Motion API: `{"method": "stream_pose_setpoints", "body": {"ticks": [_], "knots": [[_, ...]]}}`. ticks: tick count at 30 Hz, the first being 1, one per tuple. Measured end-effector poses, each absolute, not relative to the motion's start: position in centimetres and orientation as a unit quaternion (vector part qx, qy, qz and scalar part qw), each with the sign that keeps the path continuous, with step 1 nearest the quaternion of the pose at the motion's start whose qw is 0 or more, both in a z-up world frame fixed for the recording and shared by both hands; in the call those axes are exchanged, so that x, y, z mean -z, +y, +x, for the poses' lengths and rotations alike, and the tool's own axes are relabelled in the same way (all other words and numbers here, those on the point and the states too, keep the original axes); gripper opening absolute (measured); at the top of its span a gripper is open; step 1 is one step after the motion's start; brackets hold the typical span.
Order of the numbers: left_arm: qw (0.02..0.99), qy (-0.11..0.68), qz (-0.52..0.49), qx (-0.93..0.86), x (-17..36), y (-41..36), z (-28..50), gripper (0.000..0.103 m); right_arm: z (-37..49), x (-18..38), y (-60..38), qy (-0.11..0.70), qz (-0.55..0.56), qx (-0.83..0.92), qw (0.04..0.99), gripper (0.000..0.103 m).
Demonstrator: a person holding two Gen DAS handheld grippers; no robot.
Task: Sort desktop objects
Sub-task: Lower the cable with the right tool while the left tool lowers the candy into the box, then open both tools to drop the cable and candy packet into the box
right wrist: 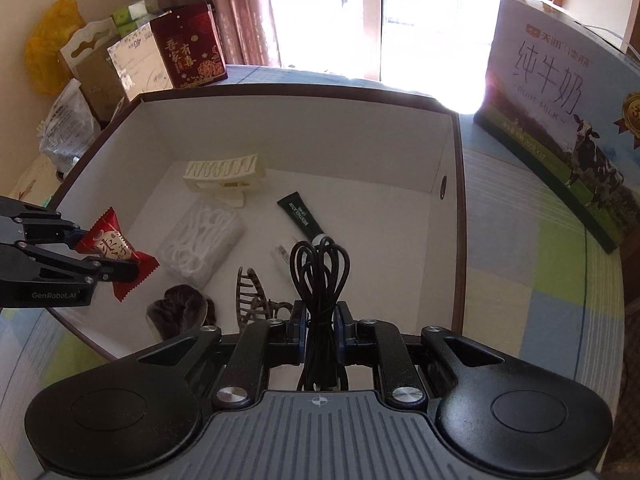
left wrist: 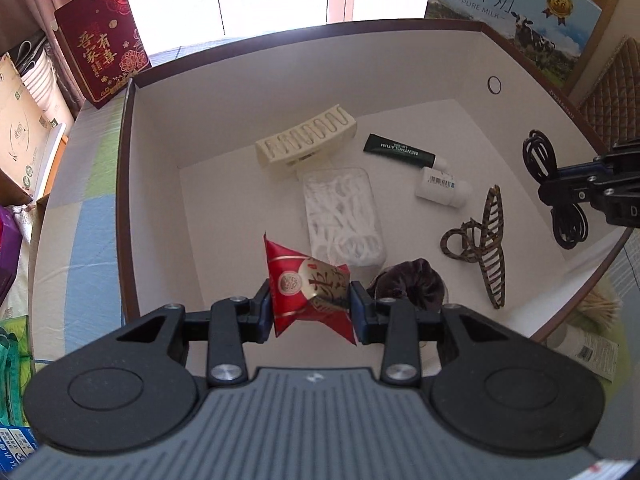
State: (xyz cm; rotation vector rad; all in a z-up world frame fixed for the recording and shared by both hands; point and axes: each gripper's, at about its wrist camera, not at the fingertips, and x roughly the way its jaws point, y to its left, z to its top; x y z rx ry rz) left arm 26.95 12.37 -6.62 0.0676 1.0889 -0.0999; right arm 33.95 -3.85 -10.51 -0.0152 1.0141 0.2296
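Note:
A large white box with a brown rim [left wrist: 128, 168] [right wrist: 460, 208] holds a cream hair claw [left wrist: 306, 140] [right wrist: 224, 172], a clear case of floss picks [left wrist: 344, 216] [right wrist: 202, 236], a dark green tube [left wrist: 398, 151] [right wrist: 300, 216], a small white bottle [left wrist: 442, 190] [right wrist: 282, 254], a leopard hair claw [left wrist: 482, 242] [right wrist: 250, 296] and a dark velvet scrunchie [left wrist: 408, 284] [right wrist: 180, 310]. My left gripper [left wrist: 312, 308] [right wrist: 110, 256] is shut on a red candy packet [left wrist: 310, 286] [right wrist: 114, 248] above the box's near left part. My right gripper [right wrist: 322, 330] [left wrist: 560, 192] is shut on a coiled black cable [right wrist: 320, 276] [left wrist: 554, 188] over the box's right edge.
A red gift box [left wrist: 100, 56] [right wrist: 188, 50] stands behind the box on the left, a pure milk carton [left wrist: 516, 20] [right wrist: 560, 112] on the right. The box rests on a checked cloth [right wrist: 532, 264]. Cardboard boxes [left wrist: 24, 120] stand at far left.

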Motion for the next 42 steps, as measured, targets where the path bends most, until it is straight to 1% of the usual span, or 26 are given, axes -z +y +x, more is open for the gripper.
{"method": "stream_pose_setpoints", "body": {"ticks": [7,16,19,24,28,33,34,35,36,37,38,39,40,41,42], "knots": [[0.837,0.545,0.028,0.041,7.9,12.3,27.3,0.032,34.3,11.0,-3.7,0.495,-0.018,-0.112,0.861,0.011],[0.833,0.552,0.025,0.038,7.9,12.6,27.5,0.033,34.8,11.4,-3.5,0.507,-0.030,-0.113,0.854,0.011],[0.833,0.552,0.023,0.039,7.9,12.6,27.5,0.035,34.9,11.5,-3.5,0.508,-0.031,-0.113,0.853,0.011],[0.836,0.546,0.021,0.040,7.7,12.4,27.5,0.048,34.9,11.6,-3.4,0.511,-0.032,-0.112,0.852,0.011],[0.838,0.544,0.021,0.039,7.6,12.3,27.5,0.053,34.8,11.7,-3.3,0.514,-0.033,-0.113,0.850,0.011],[0.837,0.546,0.015,0.037,7.3,12.1,27.5,0.066,34.8,11.5,-3.5,0.517,-0.024,-0.115,0.848,0.012],[0.836,0.547,0.014,0.036,7.2,12.0,27.5,0.068,34.9,11.5,-3.6,0.519,-0.022,-0.117,0.847,0.016],[0.836,0.548,0.013,0.036,7.2,11.8,27.5,0.072,34.9,11.4,-3.5,0.520,-0.020,-0.124,0.845,0.020],[0.835,0.548,0.014,0.035,7.1,11.5,27.4,0.075,34.8,11.3,-3.4,0.518,-0.017,-0.133,0.845,0.032],[0.836,0.548,0.015,0.032,7.1,11.4,27.4,0.076,34.6,11.1,-3.3,0.514,-0.016,-0.142,0.846,0.045],[0.836,0.547,0.014,0.029,7.0,11.3,27.3,0.077,34.4,10.9,-3.0,0.510,-0.016,-0.149,0.847,0.051],[0.837,0.546,0.011,0.029,6.8,11.3,27.3,0.080,34.2,10.6,-2.7,0.505,-0.019,-0.154,0.849,0.061],[0.838,0.545,0.007,0.030,6.7,11.3,27.2,0.081,33.9,10.4,-2.3,0.499,-0.024,-0.156,0.852,0.069],[0.839,0.544,0.004,0.030,6.5,11.2,27.1,0.082,33.8,10.2,-2.0,0.494,-0.029,-0.157,0.855,0.073],[0.839,0.543,0.001,0.029,6.3,11.2,27.0,0.084,33.6,10.0,-1.7,0.489,-0.035,-0.153,0.858,0.084]]}}
